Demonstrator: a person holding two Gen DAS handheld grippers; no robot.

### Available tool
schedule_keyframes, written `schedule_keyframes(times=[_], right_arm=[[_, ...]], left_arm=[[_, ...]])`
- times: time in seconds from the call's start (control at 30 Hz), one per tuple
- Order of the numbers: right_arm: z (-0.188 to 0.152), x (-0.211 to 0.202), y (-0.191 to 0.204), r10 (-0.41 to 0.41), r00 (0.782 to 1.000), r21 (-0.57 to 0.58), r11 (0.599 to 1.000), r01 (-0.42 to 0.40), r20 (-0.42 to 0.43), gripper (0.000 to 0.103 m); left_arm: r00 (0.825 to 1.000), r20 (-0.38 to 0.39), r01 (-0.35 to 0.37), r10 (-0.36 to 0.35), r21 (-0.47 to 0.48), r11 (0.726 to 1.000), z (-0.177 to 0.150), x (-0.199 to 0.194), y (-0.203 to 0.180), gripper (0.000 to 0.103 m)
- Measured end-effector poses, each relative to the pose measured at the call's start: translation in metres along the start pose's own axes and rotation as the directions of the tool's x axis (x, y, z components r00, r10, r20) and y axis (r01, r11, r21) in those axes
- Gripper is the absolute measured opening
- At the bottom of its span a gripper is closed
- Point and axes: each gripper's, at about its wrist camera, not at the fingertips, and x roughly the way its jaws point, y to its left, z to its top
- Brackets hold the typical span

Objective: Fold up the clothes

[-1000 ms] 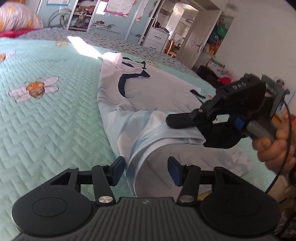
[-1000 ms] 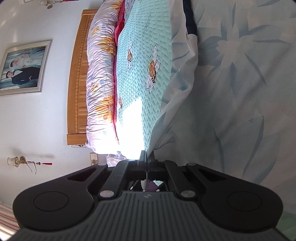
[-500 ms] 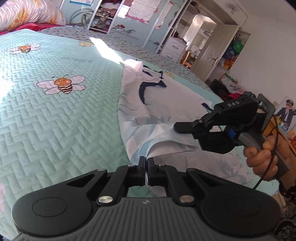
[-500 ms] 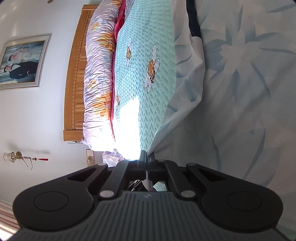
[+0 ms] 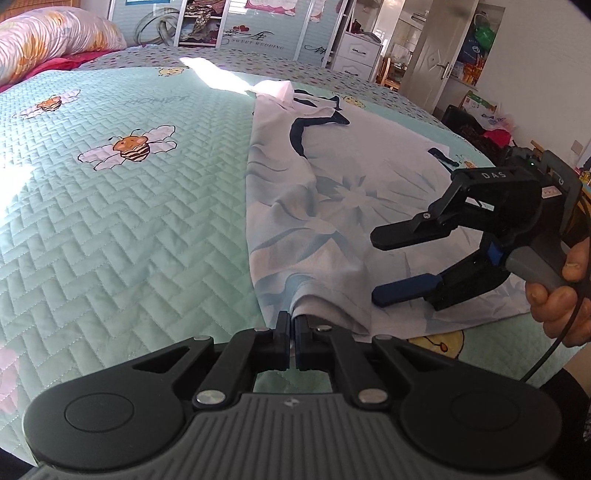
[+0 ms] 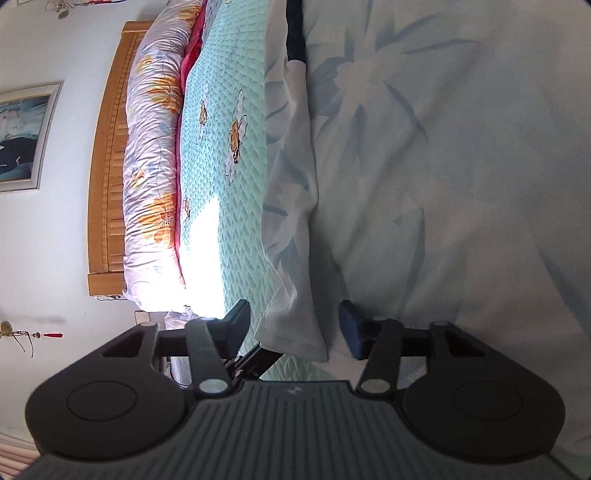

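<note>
A pale blue floral garment [image 5: 354, 192] with dark navy trim lies spread on the mint quilted bed [image 5: 122, 221]. My left gripper [image 5: 294, 325] is shut on the garment's near folded edge. In the left wrist view my right gripper [image 5: 380, 266] hovers open just above the garment's near right part, held by a hand [image 5: 565, 291]. From the right wrist view the garment [image 6: 424, 155] fills the frame, and a folded corner of it [image 6: 295, 325] lies between the open fingers of my right gripper [image 6: 293, 323] without being clamped.
A rolled floral duvet [image 6: 151, 155] lies along the wooden headboard [image 6: 105, 158]. Wardrobes and shelves [image 5: 258, 26] and an open door [image 5: 436, 51] stand beyond the bed. Bee patterns [image 5: 129, 146] mark the quilt to the left of the garment.
My right gripper has opened and let go of the garment's edge. My left gripper shut on the near fold half a second ago and still holds it, and has drawn it lower and flatter.
</note>
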Motion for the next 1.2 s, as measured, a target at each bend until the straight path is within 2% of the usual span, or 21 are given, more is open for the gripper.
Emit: schedule_keyframes(times=[0.07, 0.2, 0.27, 0.3, 0.33, 0.4, 0.5, 0.6, 0.7, 0.83, 1.03, 1.13, 1.2], right_arm=[[-0.003, 0.007, 0.003, -0.014, 1.000, -0.018, 1.000, 0.014, -0.002, 0.057], [-0.005, 0.023, 0.011, 0.011, 1.000, -0.047, 0.999, -0.012, -0.025, 0.055], [-0.006, 0.027, 0.015, 0.010, 1.000, -0.074, 0.997, -0.013, -0.030, 0.041], [-0.005, 0.027, 0.016, 0.010, 1.000, -0.082, 0.997, -0.012, -0.027, 0.011], [-0.005, 0.026, 0.018, 0.009, 1.000, -0.091, 0.996, -0.011, -0.023, 0.003], [-0.003, 0.015, 0.023, -0.051, 0.999, -0.149, 0.988, 0.051, 0.004, 0.003], [0.000, 0.000, 0.025, -0.178, 0.982, -0.219, 0.958, 0.187, 0.057, 0.003], [0.003, -0.003, 0.019, -0.167, 0.984, -0.219, 0.959, 0.177, 0.065, 0.003], [0.003, 0.002, 0.019, -0.159, 0.985, -0.224, 0.960, 0.168, 0.060, 0.003], [-0.001, 0.009, 0.021, -0.159, 0.987, -0.241, 0.958, 0.154, -0.001, 0.007], [-0.001, 0.008, 0.034, -0.254, 0.966, -0.367, 0.903, 0.223, -0.037, 0.011], [-0.001, 0.008, 0.041, -0.304, 0.951, -0.431, 0.866, 0.254, -0.050, 0.014], [0.000, 0.005, 0.038, -0.278, 0.957, -0.411, 0.885, 0.220, -0.086, 0.014]], left_arm=[[1.000, -0.001, 0.001, -0.001, 0.010, 1.000, 0.000, -0.001, -0.002, 0.001], [1.000, -0.002, 0.003, -0.003, 0.029, 1.000, -0.001, -0.003, -0.006, 0.001], [1.000, -0.003, 0.004, -0.004, 0.038, 0.999, -0.001, -0.004, -0.009, 0.001], [1.000, -0.003, 0.005, -0.005, 0.043, 0.999, -0.001, -0.004, -0.010, 0.002], [1.000, -0.004, 0.006, -0.005, 0.048, 0.999, -0.001, -0.005, -0.011, 0.002], [1.000, -0.005, 0.007, -0.006, 0.057, 0.998, -0.002, -0.006, -0.013, 0.007], [1.000, -0.018, -0.001, 0.002, 0.048, 0.999, -0.006, -0.007, -0.011, 0.011], [0.999, -0.026, -0.019, 0.020, 0.029, 0.999, -0.009, -0.007, -0.007, 0.018], [0.998, -0.029, -0.050, 0.051, 0.028, 0.998, -0.010, -0.006, -0.005, 0.019], [0.997, -0.027, -0.073, 0.075, 0.072, 0.995, -0.008, -0.005, -0.009, 0.020], [0.996, -0.032, -0.081, 0.086, 0.141, 0.987, -0.009, -0.004, -0.018, 0.023], [0.996, 0.004, -0.088, 0.089, 0.193, 0.977, -0.005, -0.010, -0.027, 0.024], [0.995, 0.029, -0.097, 0.093, 0.225, 0.969, -0.002, -0.013, -0.033, 0.029]])
